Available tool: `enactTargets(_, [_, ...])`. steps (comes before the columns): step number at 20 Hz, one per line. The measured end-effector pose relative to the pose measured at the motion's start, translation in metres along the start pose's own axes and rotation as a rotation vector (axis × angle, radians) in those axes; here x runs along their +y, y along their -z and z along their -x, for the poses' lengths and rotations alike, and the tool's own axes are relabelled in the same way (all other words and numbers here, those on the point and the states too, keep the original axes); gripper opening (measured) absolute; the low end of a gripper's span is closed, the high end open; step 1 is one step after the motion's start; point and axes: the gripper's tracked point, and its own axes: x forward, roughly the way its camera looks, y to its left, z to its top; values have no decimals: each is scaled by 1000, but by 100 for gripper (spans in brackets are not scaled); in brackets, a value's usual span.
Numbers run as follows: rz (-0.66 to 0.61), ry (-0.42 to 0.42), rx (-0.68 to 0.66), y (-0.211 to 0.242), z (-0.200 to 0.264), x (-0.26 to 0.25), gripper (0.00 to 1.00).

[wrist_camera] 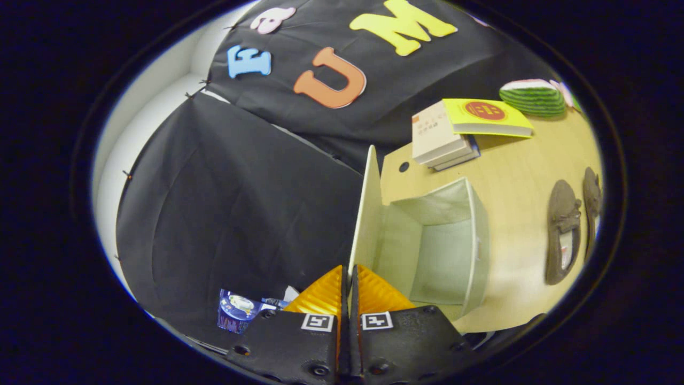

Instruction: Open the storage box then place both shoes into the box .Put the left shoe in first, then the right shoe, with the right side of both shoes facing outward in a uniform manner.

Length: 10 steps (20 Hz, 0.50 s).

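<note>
So the gripper [350, 278] had its two fingers pinched down tight on the bottom edge of the storage box lid [366, 214], with the thin panel sandwiched right between them and no real gap showing, which looked like a proper clamp rather than a loose touch. The lid stood swung out edge-on, rising straight ahead of the fingers, and that was probably the whole point of the hold: keeping the flap pulled open so the mouth of the storage box [470, 240] stayed exposed. The box itself sat just beside the fingers on the far side of the lid, lying so its opening faced the camera, pale inside and with nothing in it, so the opening step seemed basically done and neither shoe had gone in yet. Beyond the box, well apart from it on the wooden table [513, 182], the two dark shoes lay next to each other, the nearer shoe [562, 230] with its insole showing and the farther shoe [592, 206] squeezed right at the fisheye rim, so which was left and which was right was hard to call from there. Further back was a stack of books [454, 133] and a striped watermelon-looking thing [533, 98], just clutter off to the side. Down by the fingers on the other side was a small blue printed packet [238, 309] against the black cloth.
</note>
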Motion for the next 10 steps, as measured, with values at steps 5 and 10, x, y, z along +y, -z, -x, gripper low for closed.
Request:
enactTargets(5, [158, 16, 40, 23, -37, 52, 6])
enactTargets(10, [278, -43, 69, 41, -58, 93, 26])
